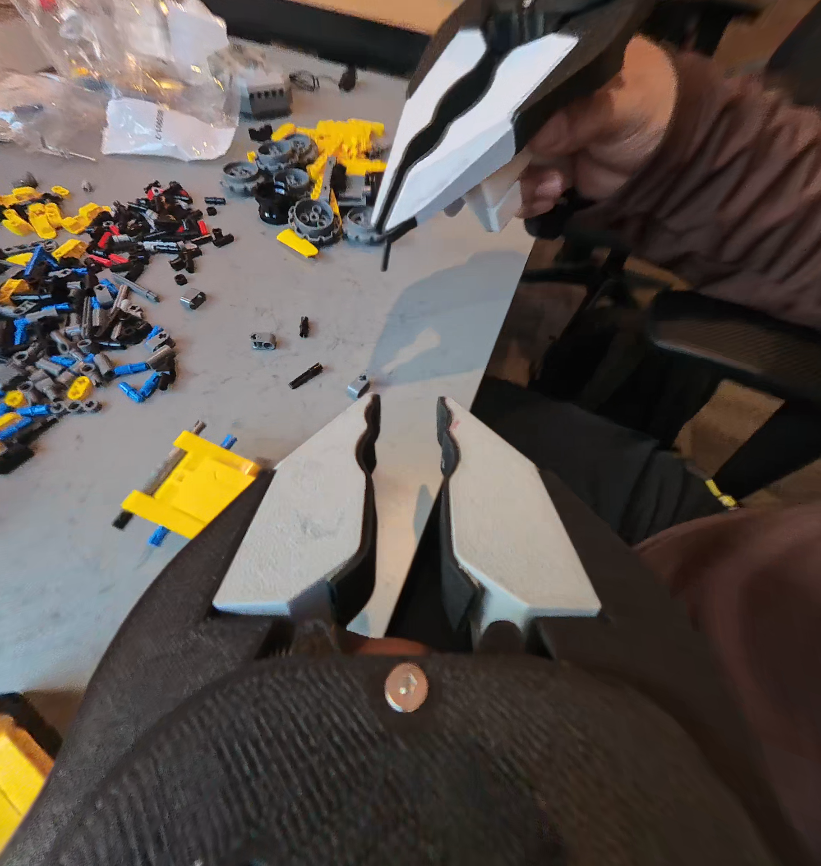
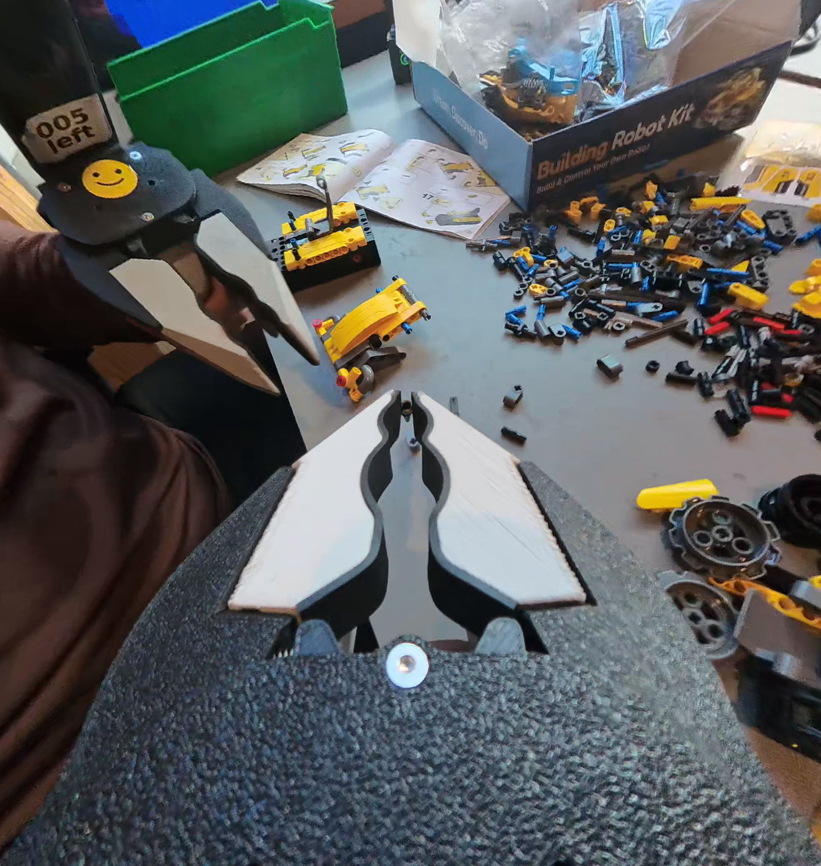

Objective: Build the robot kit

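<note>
Left tongs (image 1: 408, 403) spread, empty, above near table (image 1: 305, 300) edge, grey block (image 1: 358, 387) just beyond tips. Yellow panel (image 1: 190, 487) at left. Far off, right tongs (image 1: 384, 230) pinch thin black pin (image 1: 386, 253) beside wheels (image 1: 301, 187). Loose parts (image 1: 66, 304) heaped left.

Right tongs (image 2: 406, 396) nearly closed on small dark pin (image 2: 406, 406). Left tongs (image 2: 296, 375) gaping at left. Yellow model (image 2: 369, 335) just beyond. Booklet (image 2: 376, 180), box (image 2: 601, 136), green bin (image 2: 230, 93) far. Parts pile (image 2: 680, 290) right.

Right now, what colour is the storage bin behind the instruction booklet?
Green. The storage bin shows best in the right wrist view, behind the open instruction booklet.
</note>
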`<state>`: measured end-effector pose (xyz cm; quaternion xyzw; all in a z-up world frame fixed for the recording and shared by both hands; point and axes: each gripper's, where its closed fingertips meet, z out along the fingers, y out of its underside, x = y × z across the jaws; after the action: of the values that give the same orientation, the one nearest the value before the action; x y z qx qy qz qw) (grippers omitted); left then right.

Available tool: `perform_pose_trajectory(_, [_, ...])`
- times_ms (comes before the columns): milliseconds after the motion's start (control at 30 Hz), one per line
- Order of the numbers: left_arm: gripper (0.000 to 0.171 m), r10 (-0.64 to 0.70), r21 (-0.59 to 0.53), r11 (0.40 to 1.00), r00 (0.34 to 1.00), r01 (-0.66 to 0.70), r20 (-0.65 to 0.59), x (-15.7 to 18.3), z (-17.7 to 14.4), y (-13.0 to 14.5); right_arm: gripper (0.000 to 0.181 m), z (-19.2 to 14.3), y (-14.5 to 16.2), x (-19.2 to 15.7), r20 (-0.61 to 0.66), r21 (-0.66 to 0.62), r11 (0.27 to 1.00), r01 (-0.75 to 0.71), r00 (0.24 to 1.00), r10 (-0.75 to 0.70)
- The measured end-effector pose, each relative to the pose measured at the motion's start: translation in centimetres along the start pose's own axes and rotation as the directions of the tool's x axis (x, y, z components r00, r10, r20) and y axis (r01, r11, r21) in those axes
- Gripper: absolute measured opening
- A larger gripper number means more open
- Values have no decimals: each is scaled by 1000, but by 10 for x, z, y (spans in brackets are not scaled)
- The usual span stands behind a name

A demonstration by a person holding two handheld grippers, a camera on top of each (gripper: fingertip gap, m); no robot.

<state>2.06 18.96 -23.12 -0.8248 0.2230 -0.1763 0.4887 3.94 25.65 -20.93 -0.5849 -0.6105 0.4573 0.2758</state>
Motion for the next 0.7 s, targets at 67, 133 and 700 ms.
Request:
perform_pose_trajectory(67, [22, 83, -74, 994, 996, -81, 29, -5, 11, -1, 1, 3, 9, 0, -4, -10, 1000, -14, 1000, 14])
perform_pose_trajectory(133, [21, 166, -140, 977, 985, -160, 34, -11, 21, -4, 1, 7, 15, -1, 12, -5, 999, -52, 999, 52])
perform_pose_trajectory(700, [8, 365, -492, 787, 924, -372, -115, -33, 65, 32, 1, 20, 33, 1, 19, -20, 993, -117, 993, 117])
